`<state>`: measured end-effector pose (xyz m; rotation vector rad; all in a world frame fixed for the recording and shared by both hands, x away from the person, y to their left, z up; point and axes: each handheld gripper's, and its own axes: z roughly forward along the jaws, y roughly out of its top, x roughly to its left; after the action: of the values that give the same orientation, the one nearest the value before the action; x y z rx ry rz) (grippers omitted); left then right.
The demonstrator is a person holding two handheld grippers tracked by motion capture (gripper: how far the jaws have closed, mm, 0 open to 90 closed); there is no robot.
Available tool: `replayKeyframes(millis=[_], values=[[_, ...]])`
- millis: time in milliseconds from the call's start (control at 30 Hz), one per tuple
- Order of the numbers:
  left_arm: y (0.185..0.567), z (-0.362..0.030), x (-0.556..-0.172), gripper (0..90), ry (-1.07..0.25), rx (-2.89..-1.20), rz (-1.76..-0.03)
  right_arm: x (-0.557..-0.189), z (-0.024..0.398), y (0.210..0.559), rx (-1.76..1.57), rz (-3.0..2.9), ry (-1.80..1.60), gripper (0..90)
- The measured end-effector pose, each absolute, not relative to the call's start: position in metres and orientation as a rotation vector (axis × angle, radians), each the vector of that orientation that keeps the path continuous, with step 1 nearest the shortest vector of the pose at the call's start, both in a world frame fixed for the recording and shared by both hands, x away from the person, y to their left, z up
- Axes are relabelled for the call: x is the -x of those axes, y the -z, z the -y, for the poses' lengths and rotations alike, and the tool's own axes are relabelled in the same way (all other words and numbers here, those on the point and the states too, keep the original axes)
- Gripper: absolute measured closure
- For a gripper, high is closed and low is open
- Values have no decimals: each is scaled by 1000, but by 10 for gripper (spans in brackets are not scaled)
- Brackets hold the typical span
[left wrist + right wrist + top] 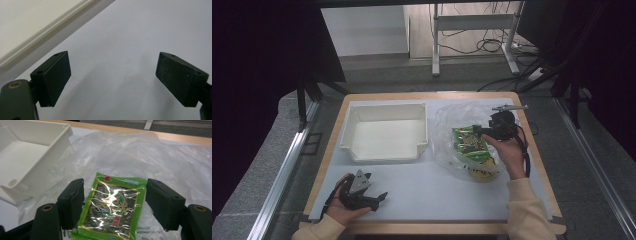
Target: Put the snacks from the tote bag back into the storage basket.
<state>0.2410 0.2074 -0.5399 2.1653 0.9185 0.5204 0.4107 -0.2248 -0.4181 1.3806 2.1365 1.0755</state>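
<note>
A clear plastic bag lies on the right of the white mat with green snack packets inside. A hand holds my right gripper over the bag from the right. In the right gripper view a green seaweed packet, glinting under clear film, lies between the open jaws of that gripper, one jaw on each side; I cannot tell whether they touch it. My left gripper rests low on the mat at the front left, open. In its own view the left gripper has nothing between the jaws.
An empty white tray stands at the back left of the mat, its rim close to the left gripper and its corner beside the bag. A yellow packet shows at the bag's near end. Wooden table edges frame the mat.
</note>
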Motion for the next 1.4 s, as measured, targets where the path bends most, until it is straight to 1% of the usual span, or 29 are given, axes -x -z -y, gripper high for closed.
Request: replayKeyframes(millis=[367,467,667,1267,1400], values=[[540,-208,-241,126,-520,-2167,-916,-424,241,435,-1472,-2129,-1003,331],[540,-207,-241,126,-519,-2169,-914,-428,244,440,-1492,-2132,-981,353],[540,-208,-241,126,-520,-2167,-917,-432,245,447,-1516,-2158,-947,355],[540,-207,-240,126,-527,-2169,-918,-435,241,453,-1511,-2213,-919,353],[540,-206,-241,126,-530,-2168,-921,-437,236,456,-1523,-2231,-900,366]])
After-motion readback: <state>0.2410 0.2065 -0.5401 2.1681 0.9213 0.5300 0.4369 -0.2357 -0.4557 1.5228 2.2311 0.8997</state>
